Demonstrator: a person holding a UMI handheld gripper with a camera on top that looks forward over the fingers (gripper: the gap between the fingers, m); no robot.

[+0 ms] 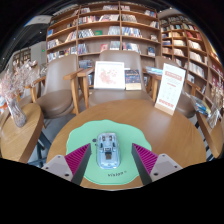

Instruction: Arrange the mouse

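Gripper view shows my gripper (109, 165) released, its two fingers spread wide with the pink pads (66, 160) facing inward, and the grey and silver computer mouse (108, 149) lying between them with a gap at either side. It rests on a round pale green mat (112, 173), which sits on the round wooden table (165, 125). Beyond the table I see wooden chairs (62, 82), a white sign board (170, 88) leaning upright, a display stand with a white poster (109, 75), and tall wooden bookshelves (105, 30) filled with books along the far wall.
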